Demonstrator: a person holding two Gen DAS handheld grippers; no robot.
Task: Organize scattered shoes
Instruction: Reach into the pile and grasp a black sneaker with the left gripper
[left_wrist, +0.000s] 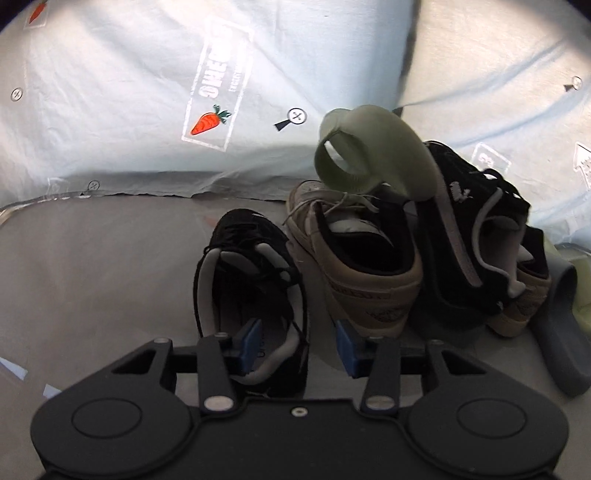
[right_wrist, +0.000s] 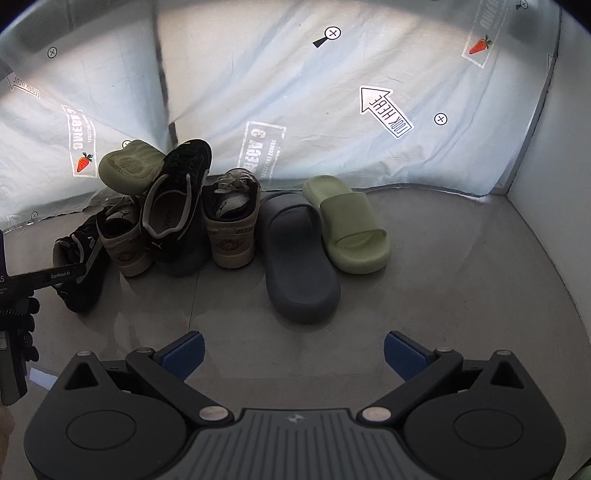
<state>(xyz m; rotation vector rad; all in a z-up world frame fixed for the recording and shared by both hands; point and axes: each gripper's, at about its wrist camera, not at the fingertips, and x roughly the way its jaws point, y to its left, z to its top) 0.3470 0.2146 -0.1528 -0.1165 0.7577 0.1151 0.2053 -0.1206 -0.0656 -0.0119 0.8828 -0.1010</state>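
Note:
Shoes are piled on a grey floor (right_wrist: 461, 295) against a printed cloth. My left gripper (left_wrist: 299, 345) is open about halfway. Its fingers straddle the heel-side wall of a black sneaker (left_wrist: 251, 280), one pad inside the shoe and one outside. Right of it stand a beige sneaker (left_wrist: 362, 266) and a tilted black sneaker (left_wrist: 461, 240), with a green slide (left_wrist: 369, 155) resting on top. The right wrist view adds a second beige sneaker (right_wrist: 231, 229), a grey slide (right_wrist: 299, 266) and a green slide (right_wrist: 351, 229) lying flat. My right gripper (right_wrist: 293, 354) hangs wide open and empty, short of the grey slide.
The pale cloth backdrop (right_wrist: 295, 110) closes off the rear, and a white wall (right_wrist: 554, 184) stands at the right. A gloved hand (right_wrist: 18, 325) holds the left gripper at the left edge of the right wrist view. Bare floor lies right of the green slide.

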